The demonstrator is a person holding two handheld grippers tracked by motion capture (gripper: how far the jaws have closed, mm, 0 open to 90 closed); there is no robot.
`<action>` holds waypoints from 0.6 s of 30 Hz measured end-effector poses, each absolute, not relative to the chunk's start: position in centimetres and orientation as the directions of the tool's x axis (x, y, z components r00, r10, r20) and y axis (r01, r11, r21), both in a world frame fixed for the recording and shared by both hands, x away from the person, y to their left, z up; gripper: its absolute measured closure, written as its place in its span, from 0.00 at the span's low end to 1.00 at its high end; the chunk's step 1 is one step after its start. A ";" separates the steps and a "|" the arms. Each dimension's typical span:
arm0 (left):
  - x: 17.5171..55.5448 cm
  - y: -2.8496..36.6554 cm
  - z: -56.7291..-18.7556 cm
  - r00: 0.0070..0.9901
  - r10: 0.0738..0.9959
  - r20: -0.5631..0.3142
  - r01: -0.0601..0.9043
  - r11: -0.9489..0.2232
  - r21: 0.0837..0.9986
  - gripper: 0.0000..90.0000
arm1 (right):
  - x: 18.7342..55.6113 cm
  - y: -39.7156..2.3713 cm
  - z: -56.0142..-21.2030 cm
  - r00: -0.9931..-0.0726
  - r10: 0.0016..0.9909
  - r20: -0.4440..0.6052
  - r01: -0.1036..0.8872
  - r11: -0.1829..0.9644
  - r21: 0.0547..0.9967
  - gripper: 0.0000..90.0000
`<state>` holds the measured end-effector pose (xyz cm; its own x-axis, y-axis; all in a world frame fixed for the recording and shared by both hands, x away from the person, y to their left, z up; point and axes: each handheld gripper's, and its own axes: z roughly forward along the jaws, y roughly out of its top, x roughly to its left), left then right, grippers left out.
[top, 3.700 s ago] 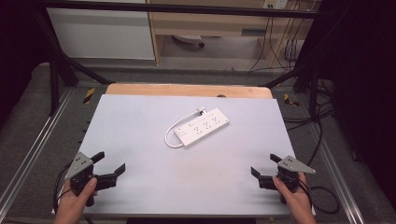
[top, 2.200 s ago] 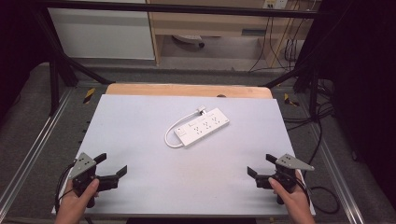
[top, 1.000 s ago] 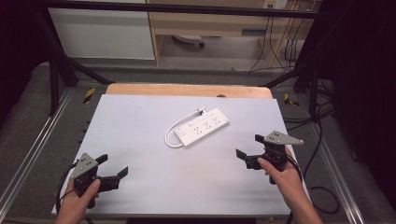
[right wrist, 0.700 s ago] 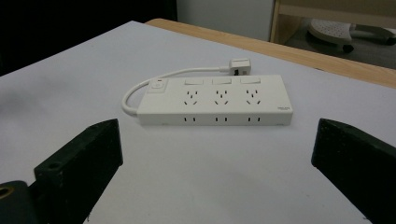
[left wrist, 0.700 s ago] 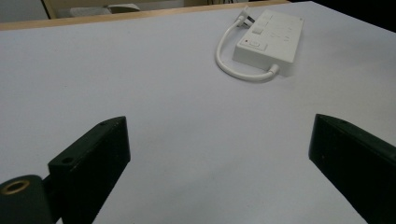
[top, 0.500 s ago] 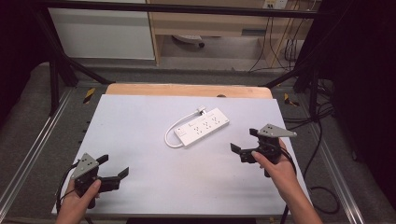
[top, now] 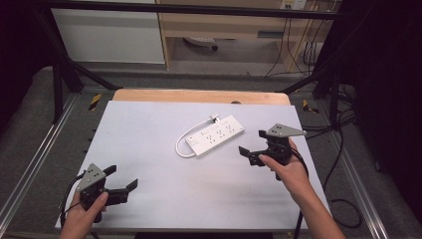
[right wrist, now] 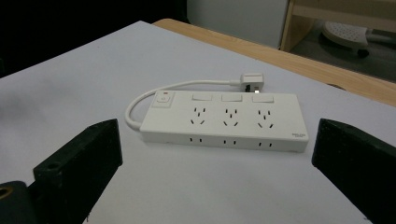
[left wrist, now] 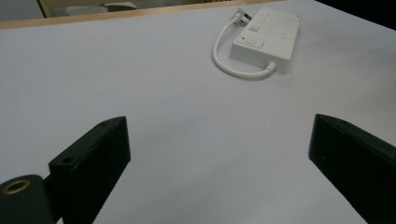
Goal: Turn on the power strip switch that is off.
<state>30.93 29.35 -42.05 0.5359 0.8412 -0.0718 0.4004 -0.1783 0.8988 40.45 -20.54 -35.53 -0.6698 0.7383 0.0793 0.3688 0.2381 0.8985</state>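
Power strip (top: 215, 135), white, lies flat on the pale desk (top: 149, 129), a little beyond its middle and set at a slant, with its short white cord (top: 186, 139) looping from one end round to the plug (top: 214, 118) at its far side. In the right gripper view the strip sits straight ahead between the two black fingers (right wrist: 79, 161), beyond their tips and not touching either; its long side faces the camera, showing three sockets, three white switches and one switch with a red mark. The right gripper (top: 251, 155) hovers just beside the strip's right end with its fingers spread wide and nothing between them. The left gripper (top: 122, 179) is held near the desk's front left corner, well apart from the strip, its fingers also spread wide and empty. In the left gripper view the strip lies far ahead towards the upper right, its cord end nearest.
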 end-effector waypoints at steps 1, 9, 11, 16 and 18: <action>30.9 29.4 -42.0 0.536 0.841 -0.072 0.401 -0.178 0.899 0.06 | 40.6 -20.4 -35.5 -0.673 0.736 0.075 0.366 0.243 0.898 0.03; 30.9 29.3 -42.1 0.537 0.840 -0.072 0.401 -0.179 0.898 0.06 | 41.7 -19.3 -35.4 -0.679 0.730 0.076 0.372 0.254 0.893 0.03; 30.9 29.3 -42.1 0.537 0.840 -0.072 0.401 -0.179 0.898 0.06 | 42.0 -19.0 -35.4 -0.681 0.728 0.078 0.372 0.252 0.894 0.03; 31.0 29.4 -42.1 0.538 0.840 -0.074 0.402 -0.179 0.898 0.06 | 42.7 -18.2 -35.2 -0.683 0.726 0.082 0.377 0.253 0.891 0.04; 30.9 29.4 -42.1 0.538 0.840 -0.074 0.403 -0.179 0.898 0.06 | 43.0 -18.0 -35.1 -0.687 0.722 0.081 0.374 0.256 0.891 0.05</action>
<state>30.95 29.35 -42.08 0.5376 0.8400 -0.0738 0.4028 -0.1790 0.8976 42.99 -17.96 -35.07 -0.6868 0.7223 0.0808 0.3742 0.2561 0.8913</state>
